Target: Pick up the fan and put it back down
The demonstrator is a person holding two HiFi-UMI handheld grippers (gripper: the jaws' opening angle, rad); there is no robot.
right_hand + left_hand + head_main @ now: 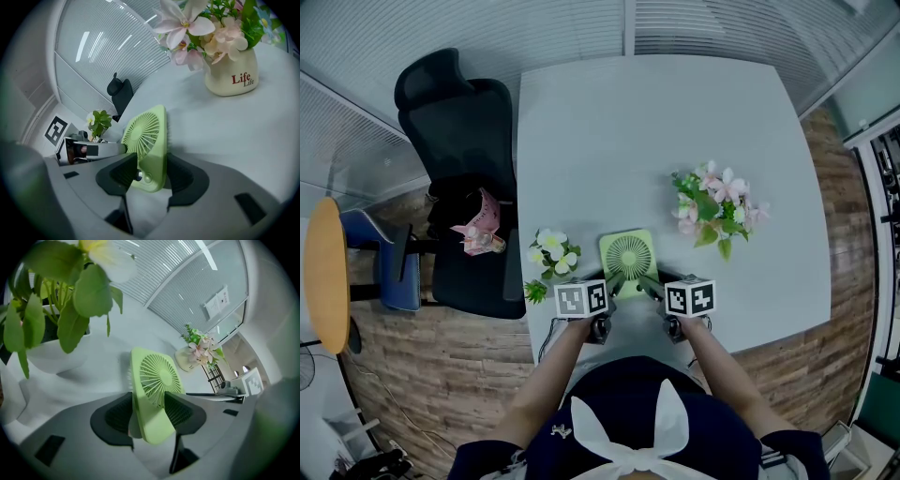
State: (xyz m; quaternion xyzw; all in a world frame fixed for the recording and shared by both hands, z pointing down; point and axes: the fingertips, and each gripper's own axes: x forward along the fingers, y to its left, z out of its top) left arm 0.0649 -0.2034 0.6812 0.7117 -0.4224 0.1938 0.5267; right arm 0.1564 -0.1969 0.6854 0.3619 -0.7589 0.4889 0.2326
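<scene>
We look at the near edge of the desk [656, 112], at about 6 o'clock, where the green fan [628, 255] stands. Farthest left is a little plant [551, 255] with white flowers, at 9 o'clock from the fan and just beside it. Next comes our left hand-held gripper [615, 283]. It has the fan's lower left corner between its two jaws. The pads look pressed on the front and the back, so we think it is gripping the fan. In the middle, the fan is upright and leans back a bit. We cannot tell if its bottom rests on the desk or hangs just above it, because the jaws hide that part. Then comes our right hand-held gripper [651, 285]. It is closed on the fan's lower right corner in the same way, with one pad on each face. Farthest right, at 2 o'clock from the fan and well apart from it, is a pot of pink flowers [717, 204]. So we have the fan firmly in both grippers. We think the job ends once the fan sits flat on the desk and both grippers let go.
</scene>
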